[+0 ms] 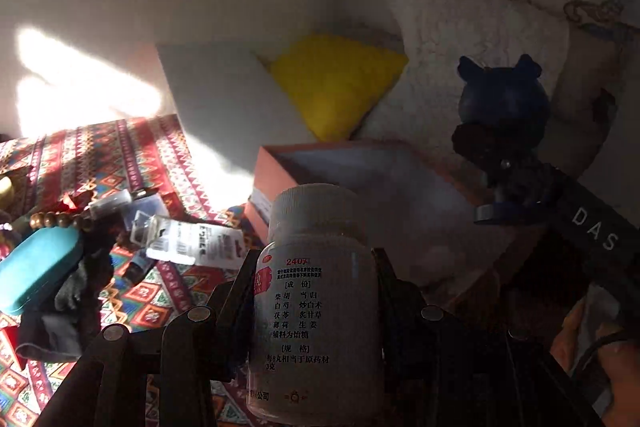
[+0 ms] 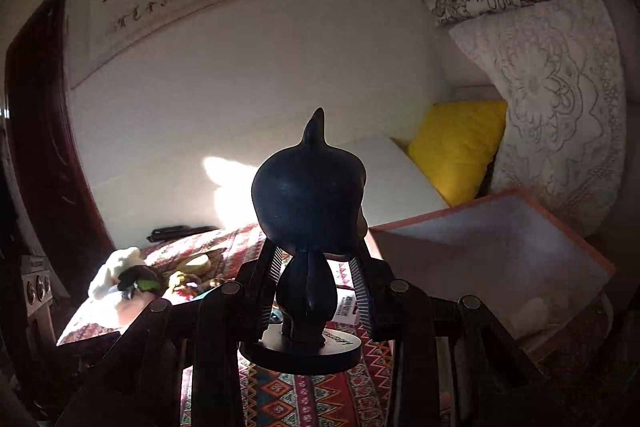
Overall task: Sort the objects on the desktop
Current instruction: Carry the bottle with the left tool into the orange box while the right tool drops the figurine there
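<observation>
Your left gripper (image 1: 314, 311) pinches 1 white pill bottle (image 1: 316, 291); your right gripper (image 2: 316, 291) pinches 1 dark figurine (image 2: 310, 211), above the patterned cloth (image 2: 304, 399).

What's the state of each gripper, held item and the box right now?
left gripper: shut on the pill bottle, above the patterned cloth.
pill bottle: capped, upright between the fingers.
right gripper: shut on the dark figurine.
dark figurine: held at its body, lifted, round base attached.
orange box: open, no lid on it; contents unclear.
teal case: closed, lying on the cloth.
</observation>
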Tool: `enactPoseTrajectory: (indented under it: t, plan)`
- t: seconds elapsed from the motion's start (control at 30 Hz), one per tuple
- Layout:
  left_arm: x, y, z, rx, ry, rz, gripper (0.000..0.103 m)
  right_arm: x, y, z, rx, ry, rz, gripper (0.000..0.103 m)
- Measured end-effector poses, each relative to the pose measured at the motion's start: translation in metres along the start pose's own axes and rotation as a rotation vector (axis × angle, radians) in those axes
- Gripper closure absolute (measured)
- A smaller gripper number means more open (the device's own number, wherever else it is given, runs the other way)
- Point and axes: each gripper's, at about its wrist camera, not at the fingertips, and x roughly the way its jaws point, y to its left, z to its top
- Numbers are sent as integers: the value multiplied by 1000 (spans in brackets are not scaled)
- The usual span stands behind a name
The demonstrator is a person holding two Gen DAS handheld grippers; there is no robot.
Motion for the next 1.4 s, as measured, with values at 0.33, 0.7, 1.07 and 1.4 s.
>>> enactPoseTrajectory:
  t: [0.33,0.7,1.07,1.4]
  plan:
    - [104,-84,34,96,91,-95,60,17,-139,-4,183,23,-194,66]
    - [139,-58,30,36,107,-10,15,74,-219,-25,275,159,-219,32]
    - [77,22,5,-23,102,127,14,91,-141,-16,160,124,-135,28]
    - [-1,152,-61,0,138,388,11,154,6,-48,130,321,313,27]
